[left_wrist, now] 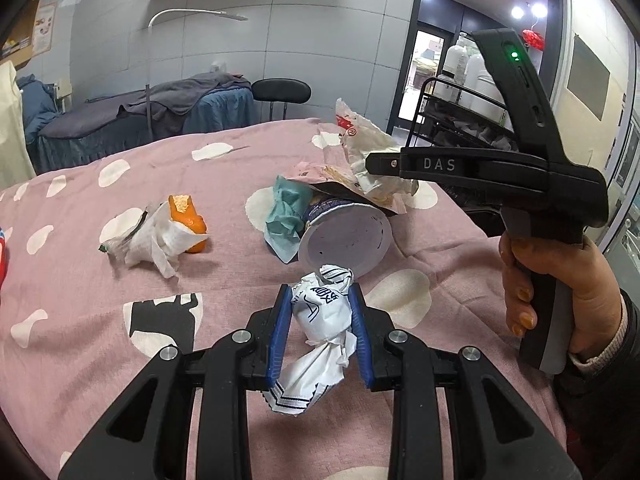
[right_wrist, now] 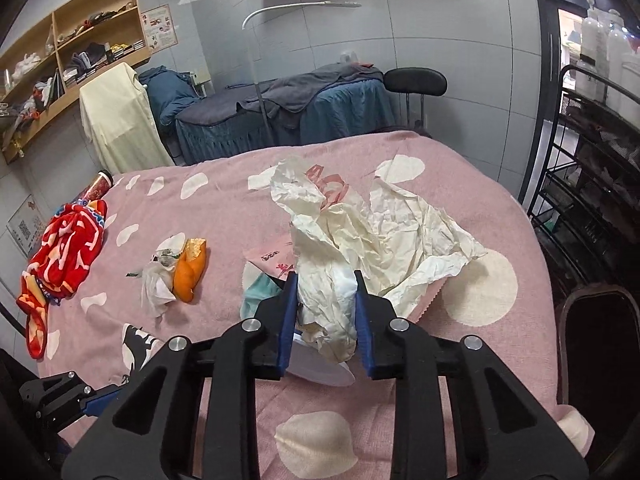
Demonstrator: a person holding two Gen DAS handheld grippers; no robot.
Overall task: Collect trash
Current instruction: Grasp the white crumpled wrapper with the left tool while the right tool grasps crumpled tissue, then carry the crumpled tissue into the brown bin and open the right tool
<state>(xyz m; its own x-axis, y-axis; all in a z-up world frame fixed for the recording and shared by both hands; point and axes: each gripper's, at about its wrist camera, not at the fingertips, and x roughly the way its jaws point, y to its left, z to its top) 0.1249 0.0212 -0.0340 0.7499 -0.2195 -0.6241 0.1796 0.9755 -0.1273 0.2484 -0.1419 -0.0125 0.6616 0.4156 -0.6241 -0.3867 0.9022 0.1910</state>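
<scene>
The left gripper (left_wrist: 320, 320) clenches a printed wrapper (left_wrist: 322, 312) above the bed (left_wrist: 80, 280). The right gripper (right_wrist: 326, 312) pinches the crumpled paper (right_wrist: 384, 236) lying over the cup (left_wrist: 346, 236); lift it slowly so the cup stays put.

My cream paper (right_wrist: 384, 232) covers most of the white cup (right_wrist: 320, 364), leaving only a sliver of its rim below my right gripper (right_wrist: 326, 304), and hides all but a corner of the teal tissue (right_wrist: 260, 292). The red cloth (left_wrist: 2, 248) is cut by the left wrist view's edge. Print on my white wrapper (left_wrist: 320, 304) is too crumpled to read.
</scene>
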